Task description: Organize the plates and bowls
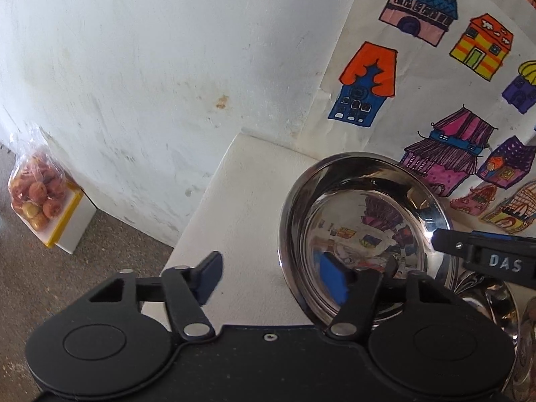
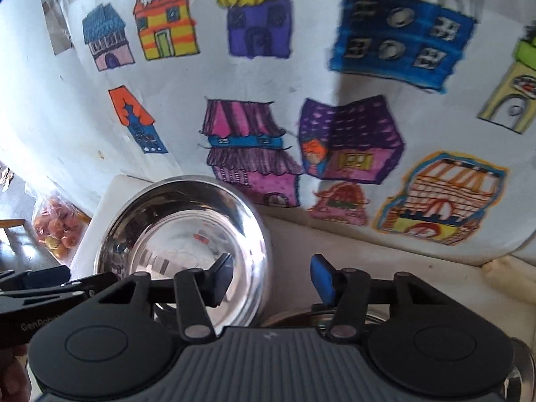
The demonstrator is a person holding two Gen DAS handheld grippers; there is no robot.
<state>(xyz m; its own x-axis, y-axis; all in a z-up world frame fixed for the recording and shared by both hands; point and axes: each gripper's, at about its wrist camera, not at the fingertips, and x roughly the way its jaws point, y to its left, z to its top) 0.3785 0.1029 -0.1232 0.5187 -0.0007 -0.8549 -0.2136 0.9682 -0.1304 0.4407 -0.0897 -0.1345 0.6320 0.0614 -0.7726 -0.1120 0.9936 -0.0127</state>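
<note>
White "DAS" lettering marks right tool (image 1: 435, 239) — beside steel bowl (image 1: 365, 234).

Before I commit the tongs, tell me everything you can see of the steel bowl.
The steel bowl is round, shallow, polished like a mirror and empty; its inside reflects the house drawings behind it. It sits tilted on other steel dishes at the white surface's edge. The left tongs straddle its left rim, one finger outside, one inside; the right tongs straddle its right rim. Whether any pad presses on the rim I cannot tell.
</note>
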